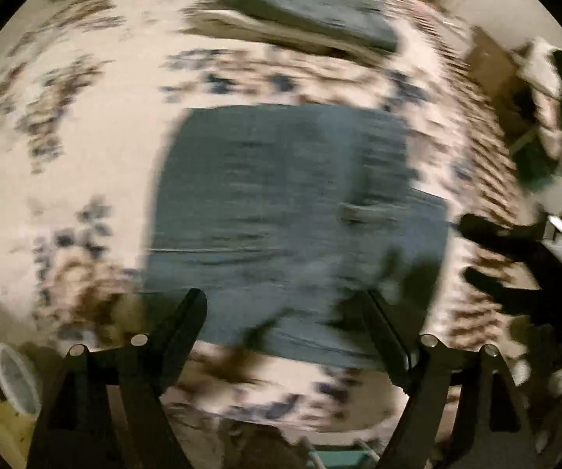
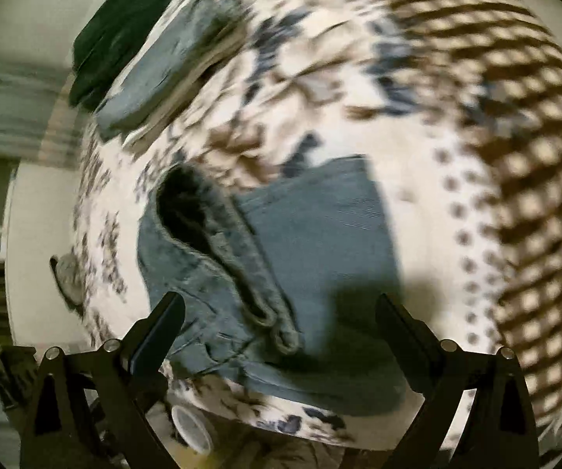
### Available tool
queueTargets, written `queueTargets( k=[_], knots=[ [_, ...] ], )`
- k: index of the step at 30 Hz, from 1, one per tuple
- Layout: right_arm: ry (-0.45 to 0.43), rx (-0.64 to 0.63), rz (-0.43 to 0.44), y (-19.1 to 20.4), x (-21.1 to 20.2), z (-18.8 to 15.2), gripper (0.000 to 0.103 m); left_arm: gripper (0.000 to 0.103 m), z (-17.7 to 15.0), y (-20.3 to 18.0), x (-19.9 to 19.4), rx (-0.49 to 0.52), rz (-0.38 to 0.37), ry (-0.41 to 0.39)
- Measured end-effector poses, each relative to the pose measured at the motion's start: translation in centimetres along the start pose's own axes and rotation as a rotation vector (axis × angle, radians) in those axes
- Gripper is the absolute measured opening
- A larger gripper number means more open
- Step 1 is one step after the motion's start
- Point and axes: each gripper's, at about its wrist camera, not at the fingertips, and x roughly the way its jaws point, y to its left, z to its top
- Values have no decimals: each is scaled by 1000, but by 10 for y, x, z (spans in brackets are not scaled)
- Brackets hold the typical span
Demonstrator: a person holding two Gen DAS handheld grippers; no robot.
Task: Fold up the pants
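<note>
Both the left gripper (image 1: 284,320) and the right gripper (image 2: 281,324) are wide open and empty, hovering over the folded pants (image 2: 300,258) lying just ahead on the patterned bedspread (image 2: 456,90), its open waistband nearer the right one.

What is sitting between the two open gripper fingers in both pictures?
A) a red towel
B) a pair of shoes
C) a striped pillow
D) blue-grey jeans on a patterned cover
D: the blue-grey jeans lie folded on the flower-patterned cover, ahead of both the right gripper and the left gripper.
</note>
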Motion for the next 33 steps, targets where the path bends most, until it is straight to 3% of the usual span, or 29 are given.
queueTargets(
  k=[6,11,13,14,16,17,18,20,25,27,33],
  knots=[
    [105,-112,27,20,67,17,100,80,20,57,34,-61,198,37],
    [100,-176,58,39,87,21,99,80,33,75,46,-63,262,31],
    [84,-172,111,47,90,20,91,80,36,78,49,-65,269,28],
    [79,-171,107,53,92,20,75,80,38,78,49,-66,273,27],
    [52,-192,66,63,94,18,61,80,40,77,50,-69,273,25],
    [41,-199,44,65,93,17,44,80,40,76,50,-71,274,25],
    [23,-205,13,68,92,16,34,80,40,75,49,-73,273,24],
    [4,-180,17,65,87,13,22,80,41,72,47,-74,267,27],
    [-59,-163,11,67,57,-1,17,80,41,66,41,-61,232,30],
    [-91,-150,1,67,37,-9,17,87,44,65,35,-63,192,34],
    [-179,-29,-44,23,-34,-22,17,88,53,54,13,-68,71,-7]
  ],
)
